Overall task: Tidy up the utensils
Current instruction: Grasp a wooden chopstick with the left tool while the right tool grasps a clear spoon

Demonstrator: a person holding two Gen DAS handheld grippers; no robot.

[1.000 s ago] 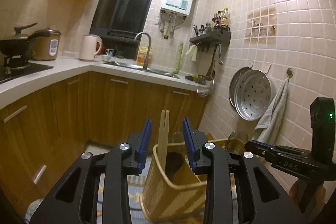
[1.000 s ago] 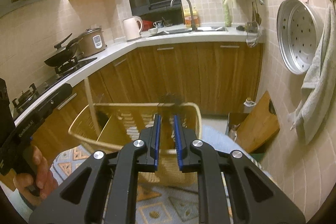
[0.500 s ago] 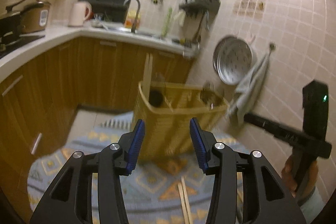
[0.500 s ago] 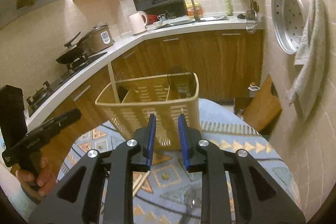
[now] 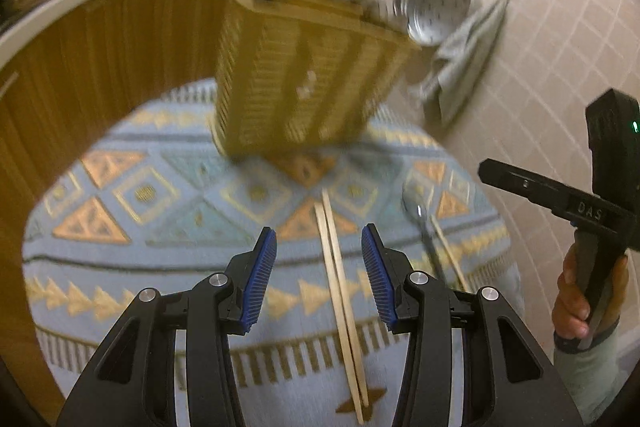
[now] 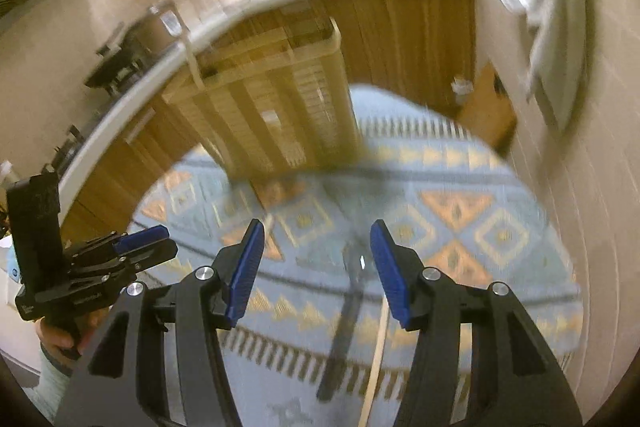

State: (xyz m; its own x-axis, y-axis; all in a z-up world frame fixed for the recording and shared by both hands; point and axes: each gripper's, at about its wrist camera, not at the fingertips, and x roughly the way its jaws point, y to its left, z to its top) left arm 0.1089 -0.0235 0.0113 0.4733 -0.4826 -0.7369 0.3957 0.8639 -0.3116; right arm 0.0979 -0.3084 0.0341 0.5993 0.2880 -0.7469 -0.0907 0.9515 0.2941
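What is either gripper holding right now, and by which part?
Nothing. The left gripper is open above the chopsticks; the right gripper, jaws opening, is empty above the spoon.

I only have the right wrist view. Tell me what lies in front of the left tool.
Observer: A pair of wooden chopsticks lies on the rug, lined up between the open fingers of the left tool, which touches nothing.
Operator: Say which way the spoon points.
Observer: The spoon lies with its bowl toward the basket and its handle toward the camera.
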